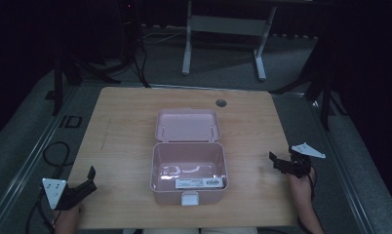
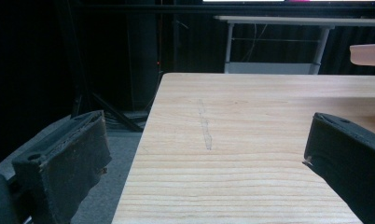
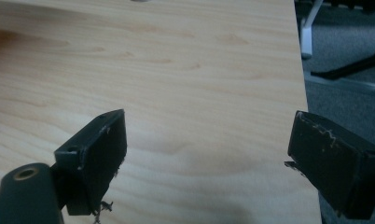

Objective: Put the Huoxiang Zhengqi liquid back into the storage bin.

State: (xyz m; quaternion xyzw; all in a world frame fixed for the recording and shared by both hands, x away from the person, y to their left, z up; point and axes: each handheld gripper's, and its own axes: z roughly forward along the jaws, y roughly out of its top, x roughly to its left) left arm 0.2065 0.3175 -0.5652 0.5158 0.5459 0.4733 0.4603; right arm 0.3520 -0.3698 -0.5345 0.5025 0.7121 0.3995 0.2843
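A pink box stands open in the middle of the wooden table, its lid thrown back flat on the far side of the box; inside, against the near wall, lies a white labelled strip; a white latch sits on the box's near outer wall. The left gripper hovers well to the left of the box near the table's front edge, jaws wide apart and holding nothing; the right gripper sits well to the right of the box, jaws likewise spread and empty. Beyond the box a round cable hole marks the tabletop; farther back stands a white table frame on grey floor, the room dark.
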